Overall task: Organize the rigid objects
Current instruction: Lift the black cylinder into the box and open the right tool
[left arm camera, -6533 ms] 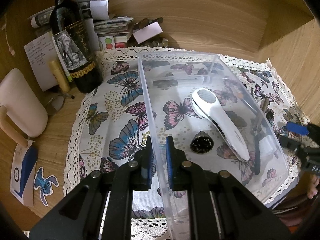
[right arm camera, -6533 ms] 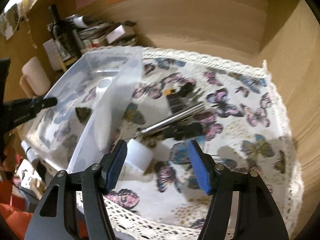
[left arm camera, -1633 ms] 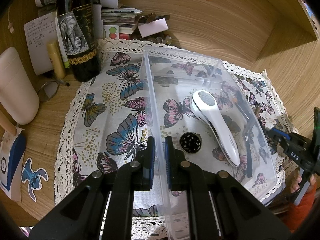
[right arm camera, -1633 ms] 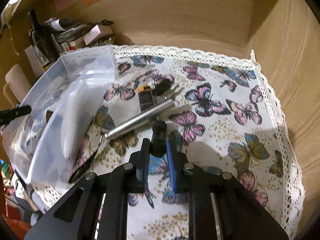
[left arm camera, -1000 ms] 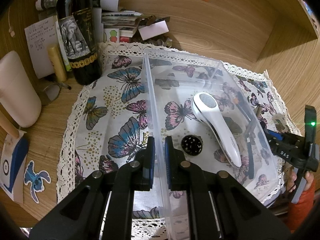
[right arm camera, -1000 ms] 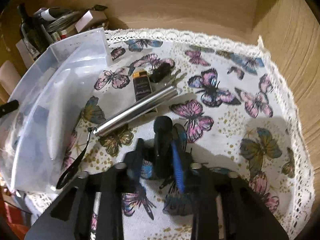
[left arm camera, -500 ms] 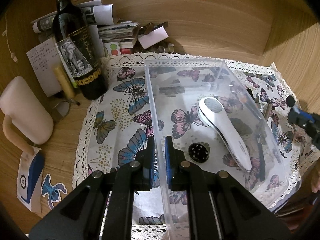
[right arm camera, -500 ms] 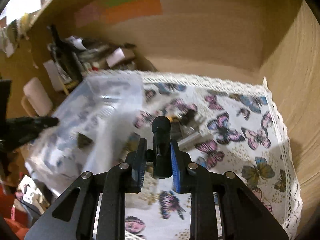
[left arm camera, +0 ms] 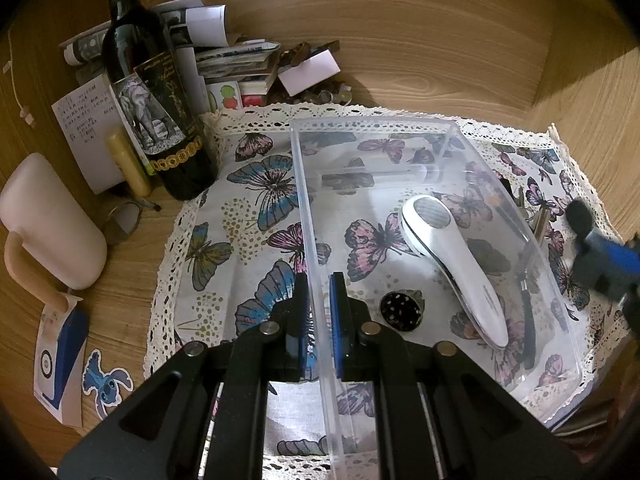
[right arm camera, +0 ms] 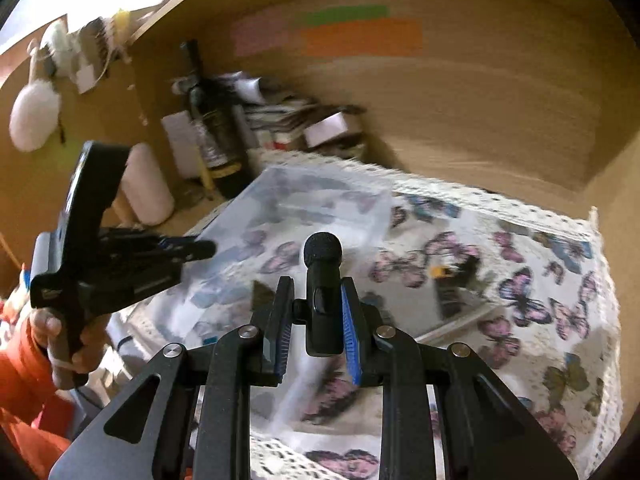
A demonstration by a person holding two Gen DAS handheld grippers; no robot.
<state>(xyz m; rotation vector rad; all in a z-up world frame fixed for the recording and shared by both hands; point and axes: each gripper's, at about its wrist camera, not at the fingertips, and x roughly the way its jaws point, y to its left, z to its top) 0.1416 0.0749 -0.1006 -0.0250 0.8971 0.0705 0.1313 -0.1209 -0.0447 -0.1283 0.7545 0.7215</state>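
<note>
— Jaws first: left gripper (left arm camera: 319, 316) pinched tight on the near wall of the clear plastic bin (left arm camera: 516, 216); right gripper (right arm camera: 314, 318) clamped on a small black microphone (right arm camera: 321, 280), foam tip up, above the butterfly cloth (right arm camera: 560, 280).

— Count in the bin?

— Two things: one white handheld device (left arm camera: 448, 264), one black round piece (left arm camera: 401, 307).

— Writing?

— One wine bottle (left arm camera: 160, 120) with an elephant label; script too small to read. Sticky notes illegible.

— Views differ?

— Left view alone shows one pink mug (left arm camera: 48, 224), one cartoon sticker (left arm camera: 106, 380). Right view alone shows a hand (right arm camera: 60, 340) in an orange sleeve, blurred items on the cloth beside the bin.
</note>
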